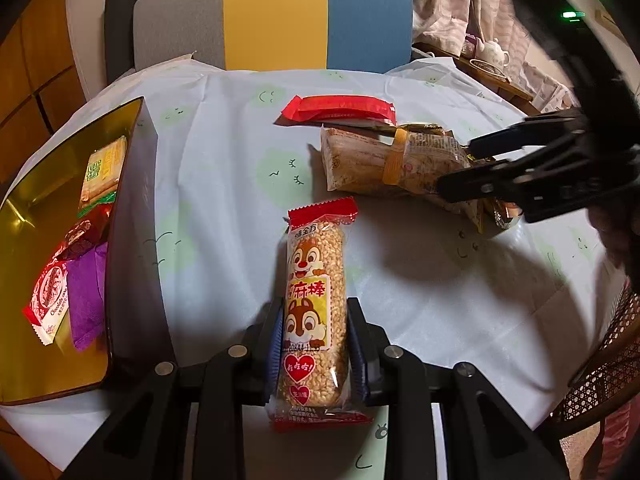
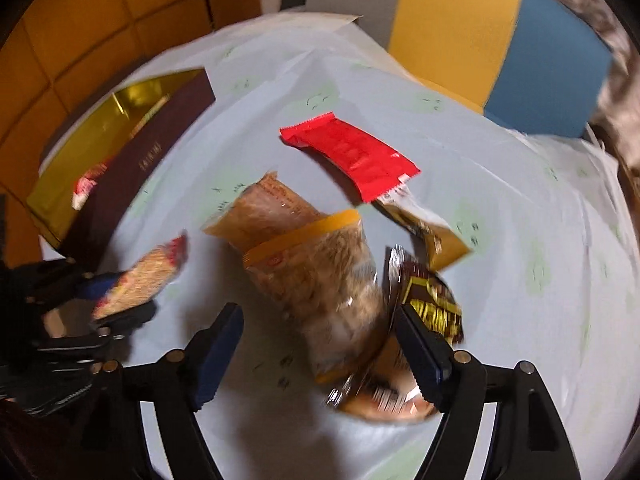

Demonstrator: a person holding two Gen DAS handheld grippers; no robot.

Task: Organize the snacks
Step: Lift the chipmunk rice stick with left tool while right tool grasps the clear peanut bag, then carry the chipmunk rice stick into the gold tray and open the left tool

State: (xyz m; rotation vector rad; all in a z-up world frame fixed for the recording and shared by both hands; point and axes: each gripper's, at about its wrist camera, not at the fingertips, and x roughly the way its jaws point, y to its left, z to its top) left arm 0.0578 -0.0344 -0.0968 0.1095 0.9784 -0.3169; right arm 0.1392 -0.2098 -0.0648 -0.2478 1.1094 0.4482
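Left gripper (image 1: 316,350) is clamped on one puffed-grain bar (image 1: 315,312), blue pads pressing both long sides of its wrapper, which sits low over the tablecloth (image 1: 224,184).

Right gripper (image 2: 320,344) has its jaws wide. One clear biscuit pack (image 2: 316,272) with a yellow band lies between the fingers, pads not touching it as far as the blurred right wrist view shows. One dark brown-and-gold packet (image 2: 432,304) sits against the inner side of one finger (image 2: 420,360); contact unclear.

Further out on the cloth: one gold sachet (image 2: 428,232), partly under one red wrapped bar (image 2: 352,156).

Container: one open box (image 1: 132,240), gold inside, dark outer wall, at the left edge of the table. Contents visible from the left wrist: one yellow-green biscuit pack (image 1: 102,170), one purple packet (image 1: 86,300), one red-and-white chocolate packet (image 1: 50,296), plus at least one more red foil wrapper (image 1: 84,234); exact count uncertain.

Behind the table: one chair (image 1: 276,16) with grey, yellow and blue panels.
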